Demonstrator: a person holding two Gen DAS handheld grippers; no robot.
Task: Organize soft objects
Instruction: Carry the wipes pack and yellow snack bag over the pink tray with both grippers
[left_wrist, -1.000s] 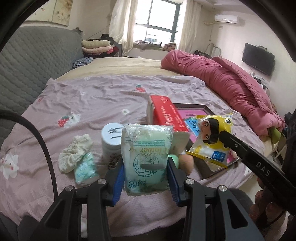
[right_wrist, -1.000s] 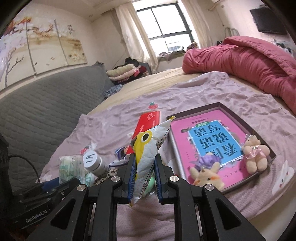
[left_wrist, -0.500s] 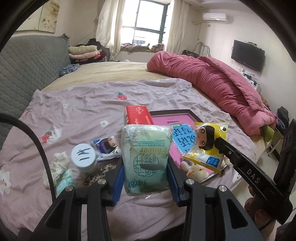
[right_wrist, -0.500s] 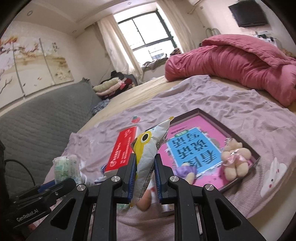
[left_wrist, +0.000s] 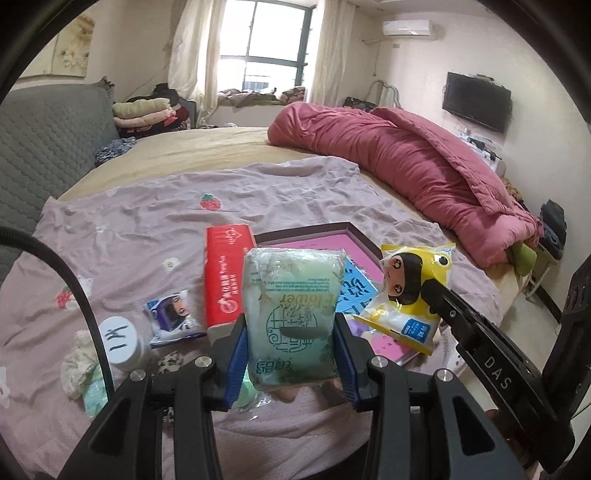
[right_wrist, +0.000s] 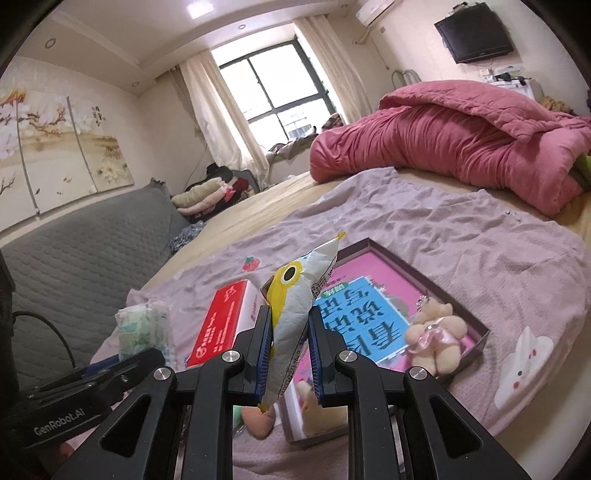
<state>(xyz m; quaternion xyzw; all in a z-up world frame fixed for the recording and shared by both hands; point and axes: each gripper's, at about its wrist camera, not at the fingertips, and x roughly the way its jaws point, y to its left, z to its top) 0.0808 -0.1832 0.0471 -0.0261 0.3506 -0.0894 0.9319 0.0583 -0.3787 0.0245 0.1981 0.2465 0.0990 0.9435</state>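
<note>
The soft green tissue pack (left_wrist: 291, 317) is up in the air over the near edge of the bed (left_wrist: 155, 229), squeezed between the blue pads of the left tongs (left_wrist: 290, 354). Beyond it the purple sheet (left_wrist: 147, 206) has lots of free room. The yellow snack bag (right_wrist: 295, 317) stands pinched tight in the right tongs (right_wrist: 288, 354), above the tray (right_wrist: 476, 328) with the small plush bear (right_wrist: 432, 332).

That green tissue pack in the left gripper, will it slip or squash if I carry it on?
The green tissue pack probably squashes easily: its soft plastic wrap looks crinkled between the left gripper pads. Its glossy film may be slippery. It looks light for its bulk, so a gentle hold likely suffices.
</note>
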